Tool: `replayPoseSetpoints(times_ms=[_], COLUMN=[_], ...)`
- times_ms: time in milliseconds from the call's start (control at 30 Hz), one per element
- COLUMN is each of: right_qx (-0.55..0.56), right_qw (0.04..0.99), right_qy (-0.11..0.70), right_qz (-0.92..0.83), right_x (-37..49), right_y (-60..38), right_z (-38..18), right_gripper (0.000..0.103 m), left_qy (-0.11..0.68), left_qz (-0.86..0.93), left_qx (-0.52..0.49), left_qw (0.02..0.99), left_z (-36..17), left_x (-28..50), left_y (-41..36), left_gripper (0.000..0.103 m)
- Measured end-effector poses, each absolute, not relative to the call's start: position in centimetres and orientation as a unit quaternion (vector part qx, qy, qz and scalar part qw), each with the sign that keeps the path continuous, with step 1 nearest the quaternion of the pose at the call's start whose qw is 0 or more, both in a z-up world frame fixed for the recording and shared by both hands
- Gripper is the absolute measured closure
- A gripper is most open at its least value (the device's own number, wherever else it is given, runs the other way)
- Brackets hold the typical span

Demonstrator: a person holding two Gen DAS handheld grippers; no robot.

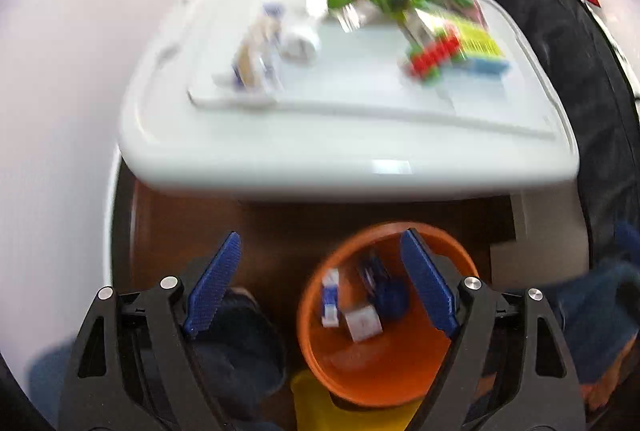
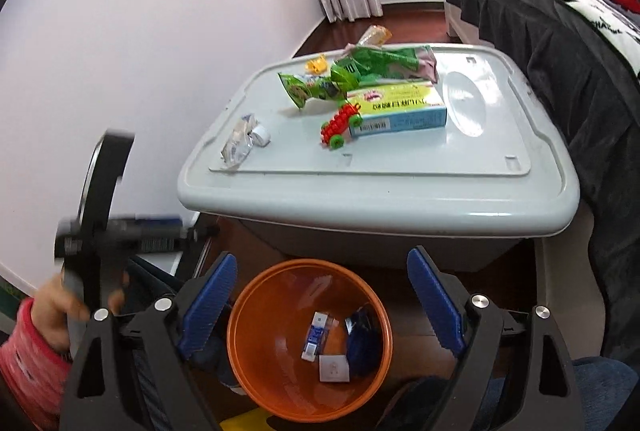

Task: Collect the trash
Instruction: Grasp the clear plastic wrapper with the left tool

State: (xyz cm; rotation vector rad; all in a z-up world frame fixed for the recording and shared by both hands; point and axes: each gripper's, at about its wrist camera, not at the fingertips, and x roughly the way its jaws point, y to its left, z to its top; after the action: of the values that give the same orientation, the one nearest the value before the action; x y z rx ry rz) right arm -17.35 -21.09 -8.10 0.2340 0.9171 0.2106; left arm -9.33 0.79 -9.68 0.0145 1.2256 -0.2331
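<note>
An orange bin stands on the floor in front of a grey storage box lid; it also shows in the left wrist view. Inside lie a small blue-white packet, a white square and a dark blue wrapper. On the lid lie green wrappers, a crumpled clear wrapper, a white cap, a blue-yellow carton and a red toy car. My left gripper is open and empty above the bin. My right gripper is open and empty above it.
A white wall is on the left. A bed with a dark skirt is on the right. The left hand-held gripper body shows at the left of the right wrist view. The left wrist view is motion-blurred.
</note>
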Motion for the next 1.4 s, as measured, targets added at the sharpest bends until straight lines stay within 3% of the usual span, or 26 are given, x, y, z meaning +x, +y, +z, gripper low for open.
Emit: replayPoseSetpoints(times_ms=[267,767,867,1000,1100,1200,1400], right_qx=[0.109,0.116,0.117,0.113,0.112,0.113,0.104], right_qw=[0.897,0.895,0.892,0.892,0.891,0.892,0.893], right_qy=[0.419,0.423,0.429,0.429,0.43,0.428,0.428], right_qz=[0.092,0.086,0.088,0.089,0.09,0.089,0.093], right_x=[-17.8,-17.4,-17.4,-17.3,-17.3,-17.4,-16.8], right_y=[-21.5,-21.9,-21.7,-21.4,-21.3,-21.4,-21.1], right_z=[-7.1,-7.6,-7.8,-7.8,-7.9,-7.8,-7.6], right_gripper=[0.017,0.017,0.017,0.016,0.016,0.016,0.016], left_qy=[0.552,0.571,0.574,0.581,0.577,0.575,0.556], left_qz=[-0.082,-0.074,-0.068,-0.068,-0.069,-0.065,-0.054], left_qx=[0.01,0.049,0.057,0.048,0.055,0.052,-0.006], left_qw=[0.83,0.816,0.814,0.81,0.812,0.814,0.829], left_z=[-7.4,-14.1,-14.4,-14.8,-14.7,-14.6,-12.3], left_x=[-3.9,3.7,3.9,4.0,3.9,4.0,3.5], left_y=[0.8,1.7,1.8,2.2,2.3,2.4,4.9], left_gripper=[0.023,0.024,0.035,0.057,0.066,0.083,0.084])
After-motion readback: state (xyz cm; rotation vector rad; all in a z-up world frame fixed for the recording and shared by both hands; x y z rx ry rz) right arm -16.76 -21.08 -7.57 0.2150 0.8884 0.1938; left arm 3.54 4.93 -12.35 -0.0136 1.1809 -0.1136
